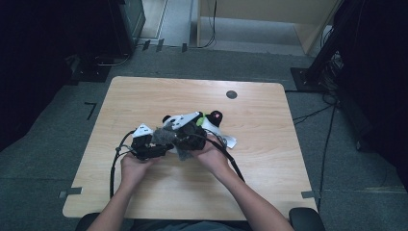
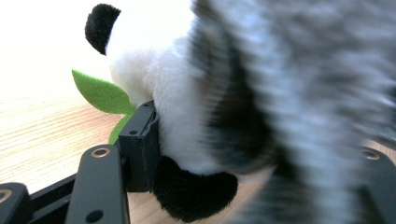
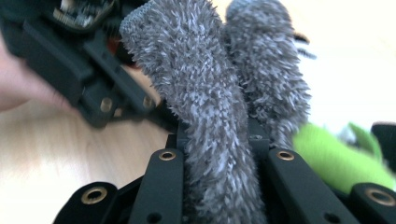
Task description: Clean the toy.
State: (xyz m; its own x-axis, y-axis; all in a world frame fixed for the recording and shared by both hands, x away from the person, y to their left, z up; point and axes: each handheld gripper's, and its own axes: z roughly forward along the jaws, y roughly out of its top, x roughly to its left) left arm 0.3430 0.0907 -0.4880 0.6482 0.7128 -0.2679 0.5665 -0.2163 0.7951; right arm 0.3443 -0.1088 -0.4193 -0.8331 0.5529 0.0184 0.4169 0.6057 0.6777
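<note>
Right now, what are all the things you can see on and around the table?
Panda plush toy: one, black and white with green felt leaves, middle of the table, between the left jaws.
Fuzzy cloth: one, grey, clamped in the right jaws, draped against the panda.
Paper tag: one, white, on the table beside the panda.
Table: one, light wood, with a round dark cap near the far edge.
Floor tape marks: several, grey, on the carpet beyond the table.
Left hand-held gripper: one, black, around the panda.
Right hand-held gripper: one, black, shut on the cloth.
Person's forearms: two, coming in from the near edge.
</note>
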